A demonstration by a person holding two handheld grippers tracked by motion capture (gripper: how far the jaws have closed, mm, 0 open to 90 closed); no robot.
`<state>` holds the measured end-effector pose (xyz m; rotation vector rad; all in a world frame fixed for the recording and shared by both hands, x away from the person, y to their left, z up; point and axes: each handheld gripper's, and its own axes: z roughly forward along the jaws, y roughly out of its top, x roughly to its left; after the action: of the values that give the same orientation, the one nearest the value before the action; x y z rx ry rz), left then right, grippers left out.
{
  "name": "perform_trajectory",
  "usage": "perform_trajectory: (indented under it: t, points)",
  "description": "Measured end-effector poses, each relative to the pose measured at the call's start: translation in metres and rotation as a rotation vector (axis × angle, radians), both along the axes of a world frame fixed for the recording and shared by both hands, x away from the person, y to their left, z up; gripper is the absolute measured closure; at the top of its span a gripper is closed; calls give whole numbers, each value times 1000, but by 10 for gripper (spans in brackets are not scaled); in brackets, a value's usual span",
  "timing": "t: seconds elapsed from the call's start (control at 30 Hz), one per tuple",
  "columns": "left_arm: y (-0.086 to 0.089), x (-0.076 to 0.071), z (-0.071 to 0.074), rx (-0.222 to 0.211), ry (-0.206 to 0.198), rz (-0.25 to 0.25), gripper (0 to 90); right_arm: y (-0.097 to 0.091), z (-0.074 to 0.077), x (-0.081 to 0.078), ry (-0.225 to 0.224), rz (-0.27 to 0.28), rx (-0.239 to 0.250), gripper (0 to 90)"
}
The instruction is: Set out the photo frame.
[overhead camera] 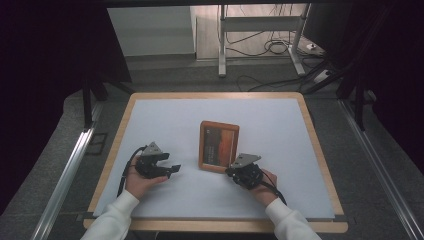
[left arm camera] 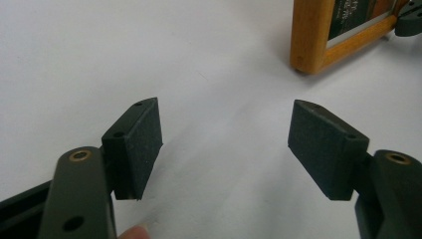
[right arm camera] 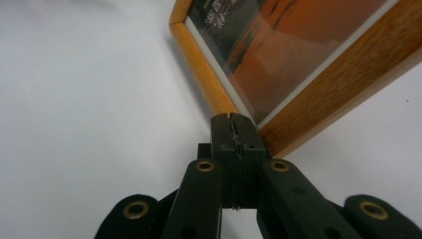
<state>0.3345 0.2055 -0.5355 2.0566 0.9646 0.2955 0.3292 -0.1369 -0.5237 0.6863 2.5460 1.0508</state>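
One picture frame, bare white tabletop

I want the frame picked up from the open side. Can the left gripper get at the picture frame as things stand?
Probably yes. The left gripper is open, and bare table lies between it and the picture frame. The shut right gripper sits only at the frame's near right corner.

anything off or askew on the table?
Nothing damaged or spilled. The wooden picture frame lies flat on the white mat, turned slightly off square to the table edges. The right gripper, jaws shut, sits at the frame's near corner; the left gripper is open, clear of it.
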Motion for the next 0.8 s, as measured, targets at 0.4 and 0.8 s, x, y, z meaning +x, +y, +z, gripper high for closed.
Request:
perform_trajectory:
  t: [0.4, 0.8]
  points:
    - [-1, 0, -1, 4, 3, -5, 290, -8, 0, 5, -7, -29, 4, 895]
    - [0, 0, 0, 4, 0, -1, 290, -9, 0, 4, -10, -30, 10, 891]
